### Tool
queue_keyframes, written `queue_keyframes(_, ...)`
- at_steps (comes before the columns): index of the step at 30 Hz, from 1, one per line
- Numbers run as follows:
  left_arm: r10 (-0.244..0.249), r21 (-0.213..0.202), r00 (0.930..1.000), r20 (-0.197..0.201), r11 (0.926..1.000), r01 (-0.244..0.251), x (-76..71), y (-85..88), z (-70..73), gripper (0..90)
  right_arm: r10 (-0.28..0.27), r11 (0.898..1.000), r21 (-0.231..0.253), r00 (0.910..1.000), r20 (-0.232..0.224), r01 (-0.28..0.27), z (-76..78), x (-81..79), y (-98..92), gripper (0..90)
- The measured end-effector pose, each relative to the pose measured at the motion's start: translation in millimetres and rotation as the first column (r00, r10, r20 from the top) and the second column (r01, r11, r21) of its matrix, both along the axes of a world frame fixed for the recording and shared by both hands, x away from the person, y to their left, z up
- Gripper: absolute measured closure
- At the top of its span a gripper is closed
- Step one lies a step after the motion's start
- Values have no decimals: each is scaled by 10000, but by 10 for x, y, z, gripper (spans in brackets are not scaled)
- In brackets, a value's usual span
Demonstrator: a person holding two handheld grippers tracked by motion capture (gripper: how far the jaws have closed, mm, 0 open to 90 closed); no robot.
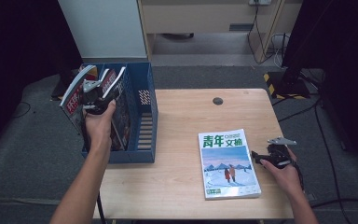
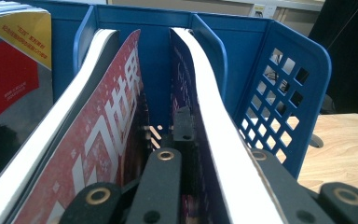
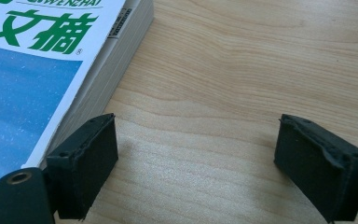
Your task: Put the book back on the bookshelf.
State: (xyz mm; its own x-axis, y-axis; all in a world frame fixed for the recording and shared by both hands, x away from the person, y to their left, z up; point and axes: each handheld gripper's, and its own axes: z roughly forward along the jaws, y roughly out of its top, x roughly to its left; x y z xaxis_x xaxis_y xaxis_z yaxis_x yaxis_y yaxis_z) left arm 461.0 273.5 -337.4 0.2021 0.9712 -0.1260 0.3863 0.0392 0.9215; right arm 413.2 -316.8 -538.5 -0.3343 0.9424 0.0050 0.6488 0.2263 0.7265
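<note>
Magazine (image 2: 223, 140) clamped upright in left gripper (image 2: 186, 126) w/in blue rack (image 2: 279, 93); right gripper (image 3: 196, 158) wide open, holding nothing.

A file rack (image 1: 145, 109) is standing on the left part of the desk (image 1: 182, 140), at the left centre of the high view, with several magazines (image 1: 121, 112) standing on edge in its compartments. The left tongs (image 1: 95, 93) are reaching into the rack from the near side, clamping one upright magazine (image 2: 214, 140) between neighbours. Another magazine (image 1: 228, 163) is lying flat at the lower right of the desk, and the right tongs (image 1: 261, 157) are resting just beside its right edge, spread wide over bare desk.
</note>
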Motion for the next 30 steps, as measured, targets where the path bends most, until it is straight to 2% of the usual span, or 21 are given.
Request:
queue_keyframes(11,53,-133,9998,169,9999,-51,20,5,-2,821,11,10000,4,10000,9,-11,-1,1,0,132)
queue_keyframes(30,99,-45,9998,145,9999,-98,30,-11,-33,820,28,10000,-2,10000,4,-28,-1,1,-1,132)
